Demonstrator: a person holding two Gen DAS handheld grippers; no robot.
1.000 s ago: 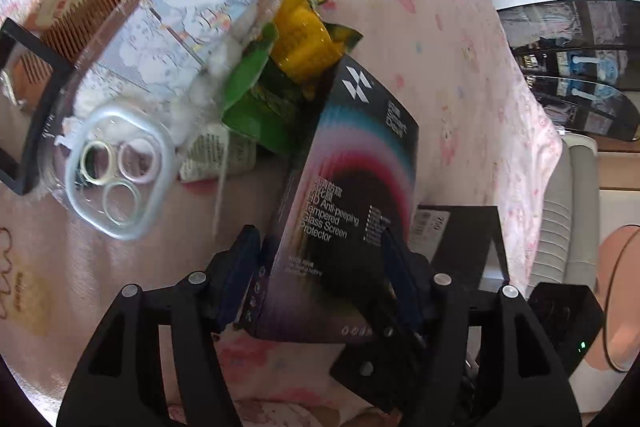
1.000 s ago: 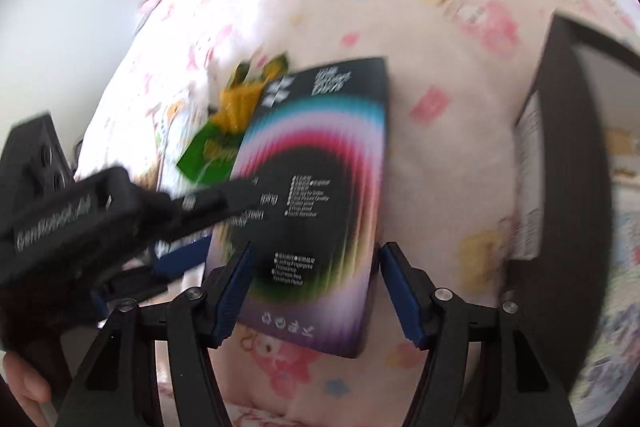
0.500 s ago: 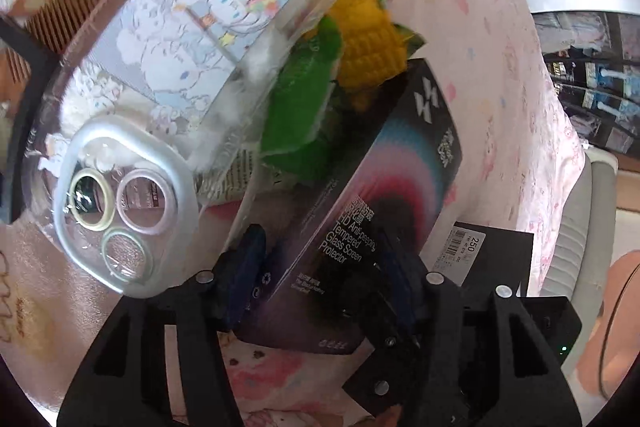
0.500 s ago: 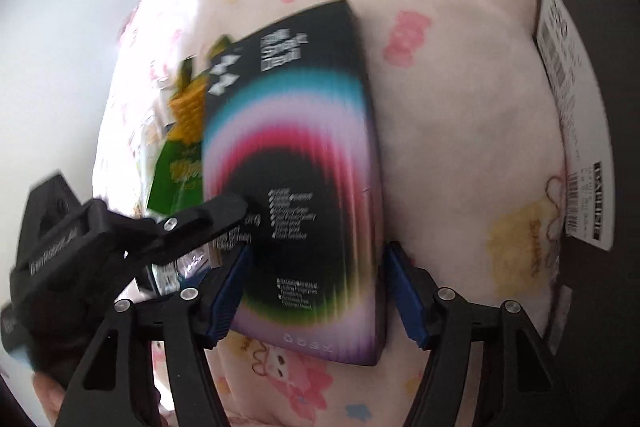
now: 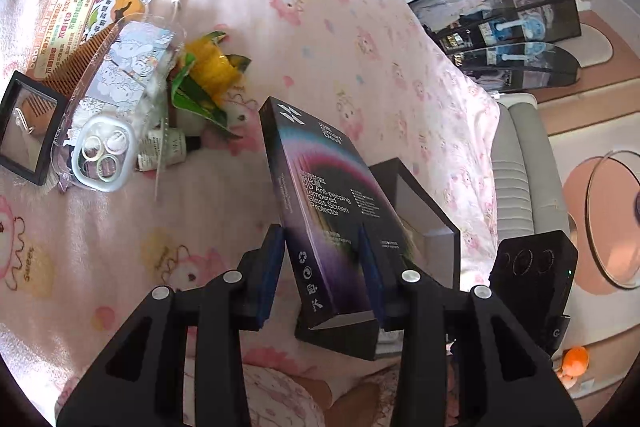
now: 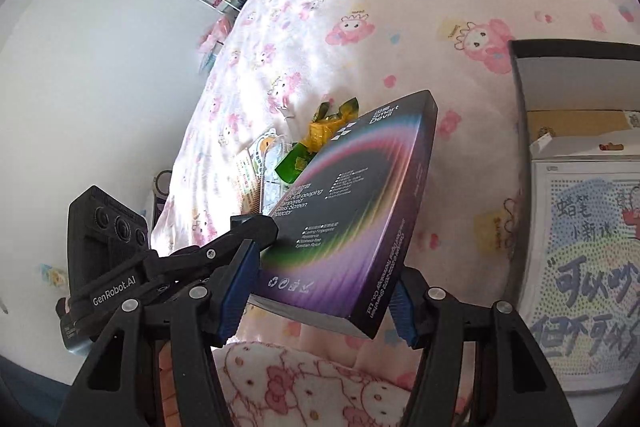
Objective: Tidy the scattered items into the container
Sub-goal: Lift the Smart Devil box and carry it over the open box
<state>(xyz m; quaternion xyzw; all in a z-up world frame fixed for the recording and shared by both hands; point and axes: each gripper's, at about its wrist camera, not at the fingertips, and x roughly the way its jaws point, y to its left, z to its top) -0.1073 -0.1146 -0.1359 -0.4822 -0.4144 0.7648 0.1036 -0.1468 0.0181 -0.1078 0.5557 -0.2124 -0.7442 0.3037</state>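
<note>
The left gripper point(image 5: 322, 267) is closing on the edges of the screen protector box point(image 5: 328, 203), which is lifted tilted off the bed point(image 5: 120, 247). The right gripper point(image 6: 320, 287) brackets the same box, jaws wide and closing; whether its pads touch I cannot tell. This looks like the carry step. Next, the box must swing over to the black container point(image 6: 520, 99) at right and go in flat.

From the left wrist we look steeply down, close over the pink cartoon-print bedspread point(image 5: 120, 227). From the right wrist we face the same bed, tilted. Both views share the black rainbow-arc screen-protector box point(image 5: 320, 195) point(image 6: 352, 203), very near.
</note>
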